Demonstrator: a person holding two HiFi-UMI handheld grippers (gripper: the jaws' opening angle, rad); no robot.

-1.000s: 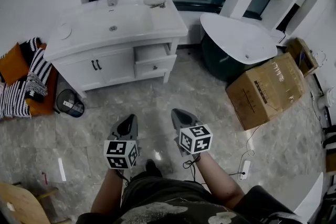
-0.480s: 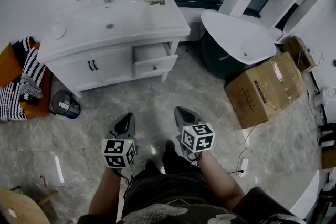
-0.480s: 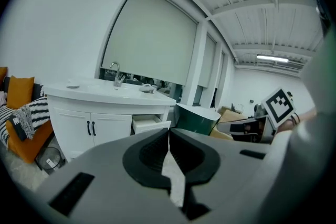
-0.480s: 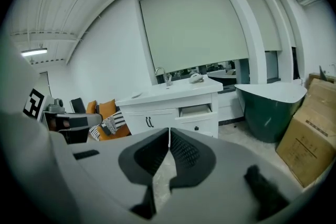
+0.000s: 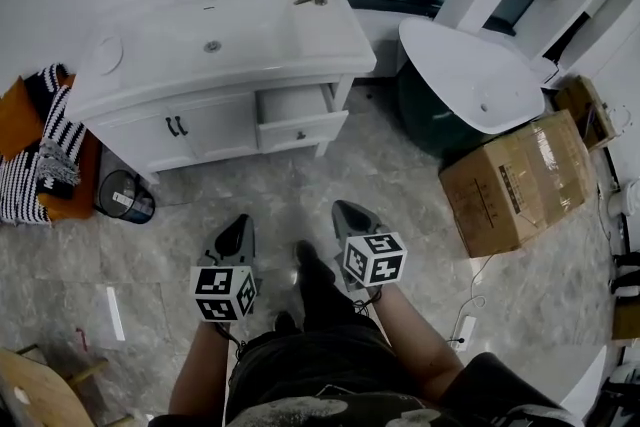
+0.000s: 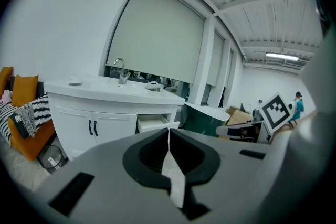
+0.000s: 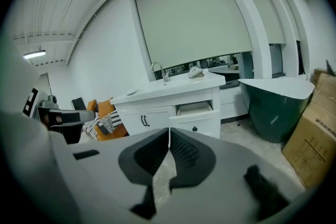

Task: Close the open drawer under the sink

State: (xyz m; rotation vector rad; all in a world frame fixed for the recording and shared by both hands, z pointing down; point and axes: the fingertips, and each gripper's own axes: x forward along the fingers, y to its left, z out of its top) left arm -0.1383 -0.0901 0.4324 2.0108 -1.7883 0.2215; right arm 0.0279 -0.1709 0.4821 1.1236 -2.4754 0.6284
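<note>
Head view: approach step, drawer not yet reached.
L→R: left tongs (image 5: pixel 238 225) closed, empty; open drawer (image 5: pixel 302 129) at right end of sink cabinet (image 5: pixel 140 137), well apart ahead; right tongs (image 5: pixel 347 212) closed, empty. Next, likely: close in, push drawer front flush.

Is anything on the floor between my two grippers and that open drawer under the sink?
Nothing visible. Only bare floor lies between the left gripper, the right gripper and the drawer. The bin stands off to the left and the cardboard box off to the right.
</note>
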